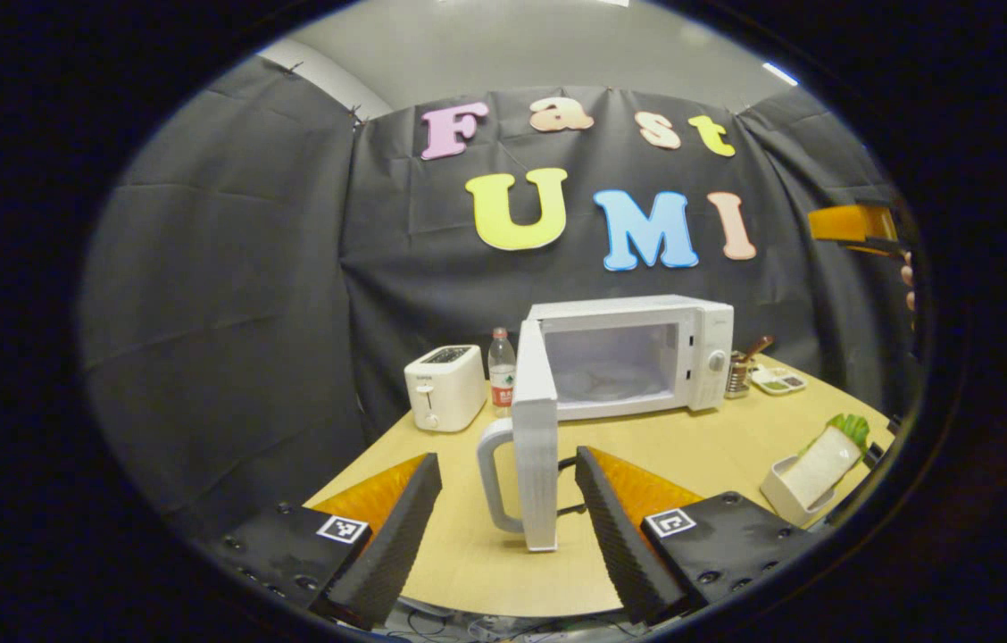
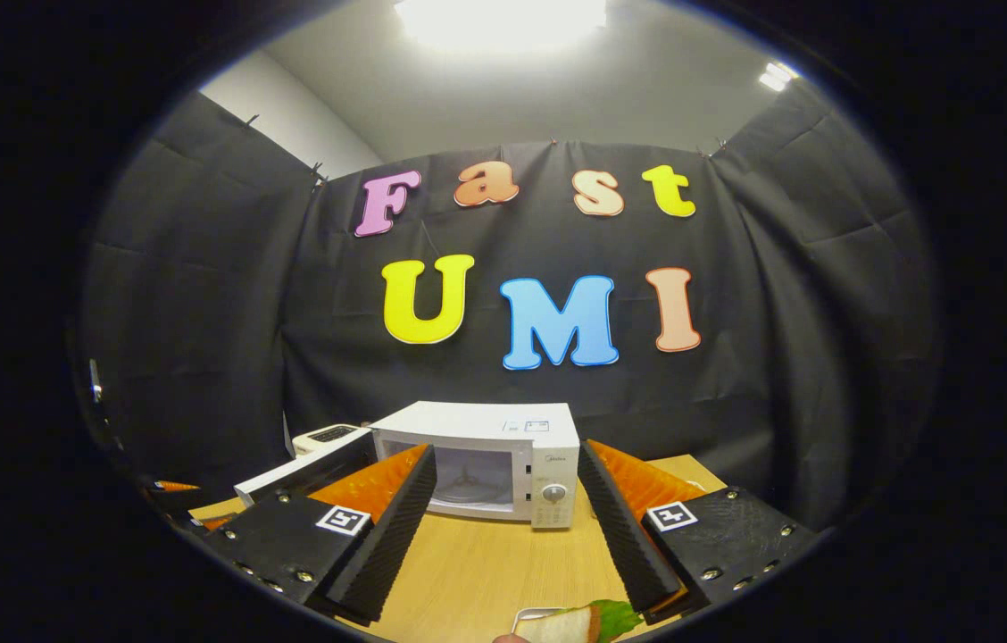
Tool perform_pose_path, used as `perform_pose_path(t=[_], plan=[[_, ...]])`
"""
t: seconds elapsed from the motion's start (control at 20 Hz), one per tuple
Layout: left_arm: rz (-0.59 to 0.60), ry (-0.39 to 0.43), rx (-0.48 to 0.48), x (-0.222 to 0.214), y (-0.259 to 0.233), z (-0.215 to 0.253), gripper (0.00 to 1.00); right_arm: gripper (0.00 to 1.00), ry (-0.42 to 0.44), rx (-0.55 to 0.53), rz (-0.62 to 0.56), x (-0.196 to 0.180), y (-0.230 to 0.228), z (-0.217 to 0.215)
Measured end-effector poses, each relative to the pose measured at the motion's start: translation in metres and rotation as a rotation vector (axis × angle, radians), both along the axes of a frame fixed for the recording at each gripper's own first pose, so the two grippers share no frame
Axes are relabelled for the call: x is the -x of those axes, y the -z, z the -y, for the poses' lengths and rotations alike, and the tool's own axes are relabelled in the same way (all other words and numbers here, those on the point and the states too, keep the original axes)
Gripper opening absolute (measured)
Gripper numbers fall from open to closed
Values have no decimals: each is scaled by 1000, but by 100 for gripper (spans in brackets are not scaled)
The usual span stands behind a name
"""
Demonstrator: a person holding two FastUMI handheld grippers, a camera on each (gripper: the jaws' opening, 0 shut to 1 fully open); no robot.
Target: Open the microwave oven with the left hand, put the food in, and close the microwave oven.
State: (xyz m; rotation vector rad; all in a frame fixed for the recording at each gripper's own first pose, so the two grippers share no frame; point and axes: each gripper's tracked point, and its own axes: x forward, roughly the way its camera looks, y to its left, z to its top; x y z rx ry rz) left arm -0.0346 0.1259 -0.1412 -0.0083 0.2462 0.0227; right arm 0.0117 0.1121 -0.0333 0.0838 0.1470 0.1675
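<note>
Pale wooden tabletop (image 1: 700,446), black cloth behind. White boxy microwave oven (image 1: 637,357) at 12 o'clock, its door (image 1: 536,446) swung open between my left gripper (image 1: 508,500)'s wide fingers, untouched. Right gripper (image 2: 508,527) wide, empty; sandwich with lettuce (image 2: 588,622) at 6 o'clock. I'd grip its soft bread gently.

A mock kitchen staged inside a booth: black cloth walls (image 1: 227,268), wooden table (image 1: 700,455) carrying microwave (image 1: 637,357), toaster (image 1: 445,387), water bottle (image 1: 501,371), condiment tray (image 1: 780,380).
</note>
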Motion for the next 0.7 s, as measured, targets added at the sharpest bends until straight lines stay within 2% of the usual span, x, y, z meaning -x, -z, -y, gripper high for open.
perform_pose_path(t=[0.15, 0.35, 0.7], plan=[[64, -24, 3, -5, -36, 16, 94, 97, -12, -11, -88, -3, 30, 24], [132, -40, 27, -11, -74, 37, 99, 97, -34, -54, -222, -3, 68, 46], [217, -69, 30, -13, -117, 62, 99, 97, -105, -96, -428, 9, 131, 70]])
